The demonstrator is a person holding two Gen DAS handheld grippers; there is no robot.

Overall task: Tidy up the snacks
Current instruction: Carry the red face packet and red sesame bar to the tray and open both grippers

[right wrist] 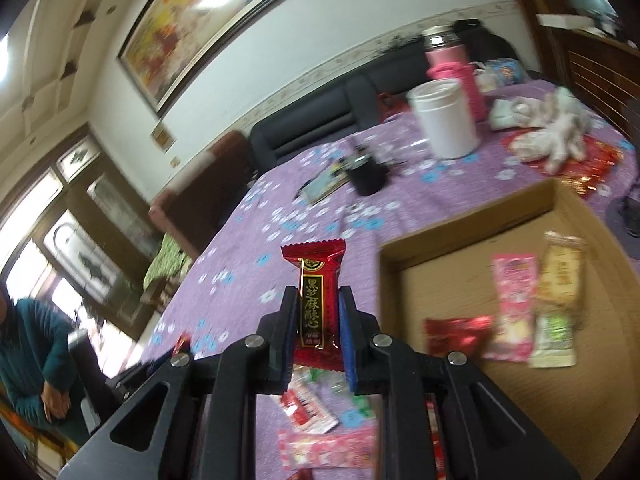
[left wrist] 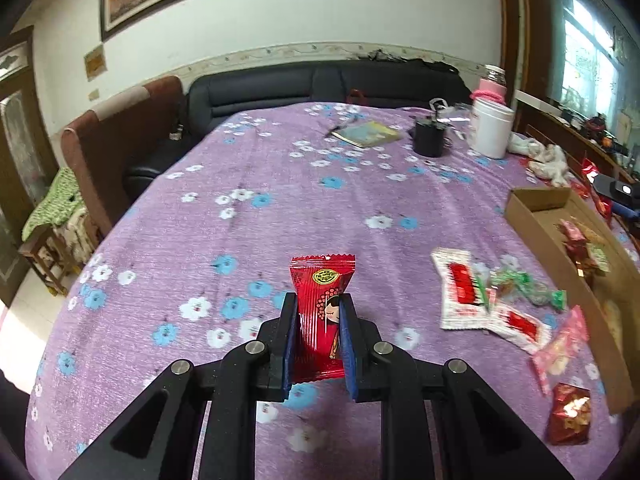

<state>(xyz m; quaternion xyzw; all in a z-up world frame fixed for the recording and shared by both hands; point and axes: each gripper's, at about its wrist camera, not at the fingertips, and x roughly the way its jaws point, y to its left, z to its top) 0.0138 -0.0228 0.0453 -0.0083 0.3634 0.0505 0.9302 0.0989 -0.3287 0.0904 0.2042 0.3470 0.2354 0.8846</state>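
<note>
Motion blur is smearing the snacks inside the cardboard box (right wrist: 472, 240), leaving the print on the pink packet (right wrist: 514, 304) unreadable. The loose sweets (left wrist: 516, 288) on the purple cloth (left wrist: 280, 200) are also blurring. The right edge is cutting off the box (left wrist: 536, 208) in the left view. A seated person (right wrist: 28, 344) is being cropped by the left edge. Both red sweets are lying partly hidden between blue pads (left wrist: 348, 344) (right wrist: 346, 332).

Two tongs, each pinching one red candy (left wrist: 318, 320) (right wrist: 320, 304). Beside the one cardboard box (right wrist: 472, 236): two white-red sachets (left wrist: 460, 288), one white jar (left wrist: 491, 130), one pink flask (right wrist: 456, 72).
</note>
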